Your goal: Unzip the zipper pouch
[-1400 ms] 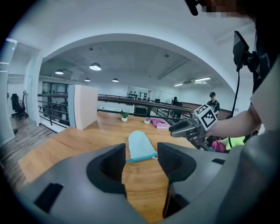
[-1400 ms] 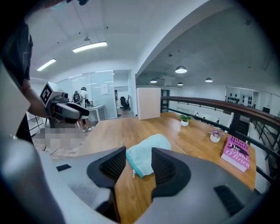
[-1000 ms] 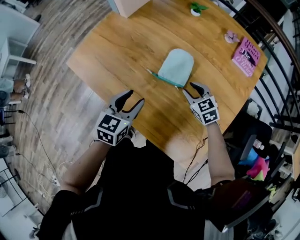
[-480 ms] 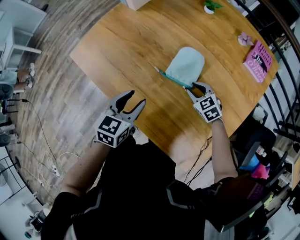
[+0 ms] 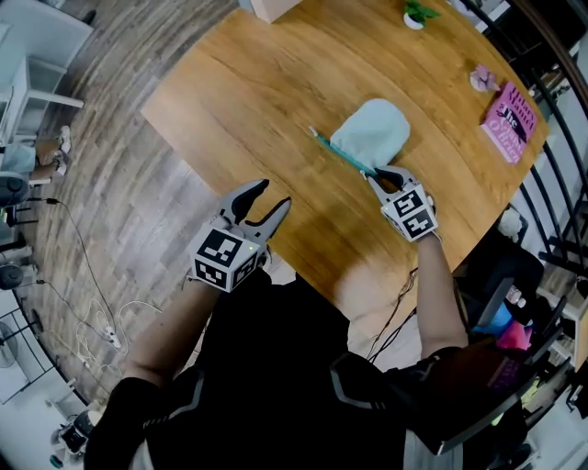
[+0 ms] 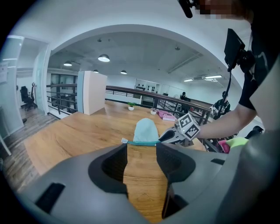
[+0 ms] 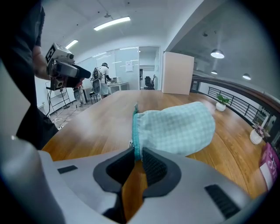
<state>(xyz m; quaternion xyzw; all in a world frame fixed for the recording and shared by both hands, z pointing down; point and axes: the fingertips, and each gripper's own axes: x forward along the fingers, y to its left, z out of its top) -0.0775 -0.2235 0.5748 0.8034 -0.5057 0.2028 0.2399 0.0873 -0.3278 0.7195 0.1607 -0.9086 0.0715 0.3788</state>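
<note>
A pale teal checked pouch (image 5: 372,133) lies flat on the wooden table (image 5: 257,83), its darker teal zipper (image 5: 342,153) along the near edge. My right gripper (image 5: 384,174) is at the zipper's right end. In the right gripper view (image 7: 138,151) its jaws have just been closing and now pinch that end of the zipper (image 7: 136,131), with the pouch (image 7: 179,129) spreading out beyond. My left gripper (image 5: 273,193) hovers open off the table's near edge, holding nothing. In the left gripper view (image 6: 141,146) it points at the pouch (image 6: 145,130) from a distance.
A pink book (image 5: 510,115) and a small pink object (image 5: 481,77) lie at the table's far right. A little potted plant (image 5: 418,13) and a pale box (image 5: 271,7) stand at the back. A dark railing (image 5: 551,138) runs close behind the right side.
My right gripper has come down onto the zipper's right end and its jaws have narrowed around it. The left gripper has stayed put.
</note>
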